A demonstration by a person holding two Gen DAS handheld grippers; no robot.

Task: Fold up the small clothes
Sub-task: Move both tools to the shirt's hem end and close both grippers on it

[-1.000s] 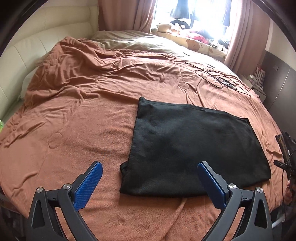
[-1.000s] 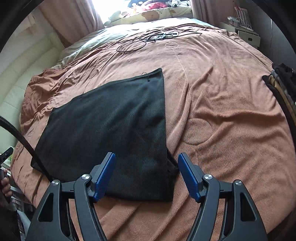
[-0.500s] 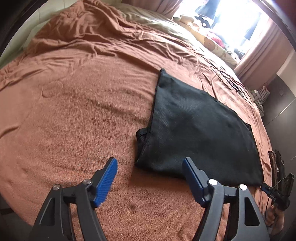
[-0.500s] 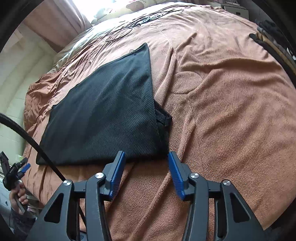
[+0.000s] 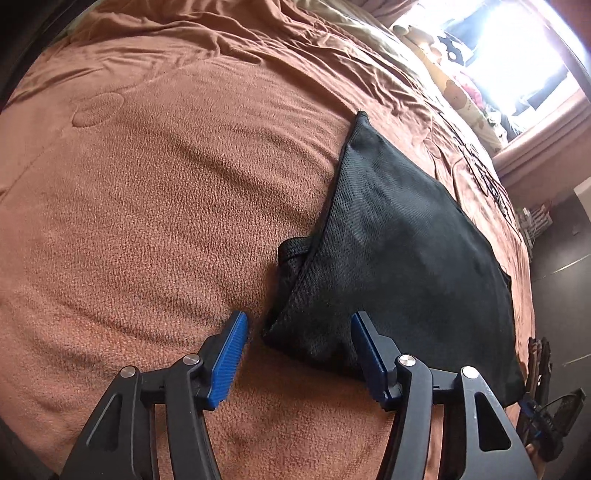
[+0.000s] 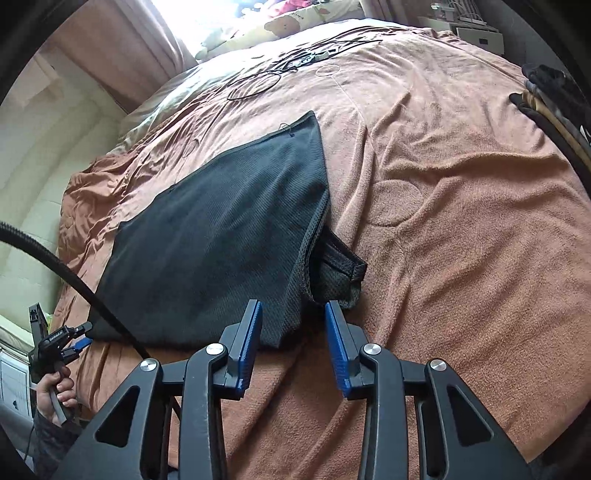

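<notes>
Black mesh garment (image 5: 399, 236) lies between both unclenched, closing grippers (image 5: 297, 345) (image 6: 293, 334); pinching only its top layer risks a crooked fold.

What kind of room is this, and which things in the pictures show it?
Most likely a bedroom. A wide brown blanket covers a bed, pillows with a bear print lie beside the bright window, and pink curtains hang there.
</notes>
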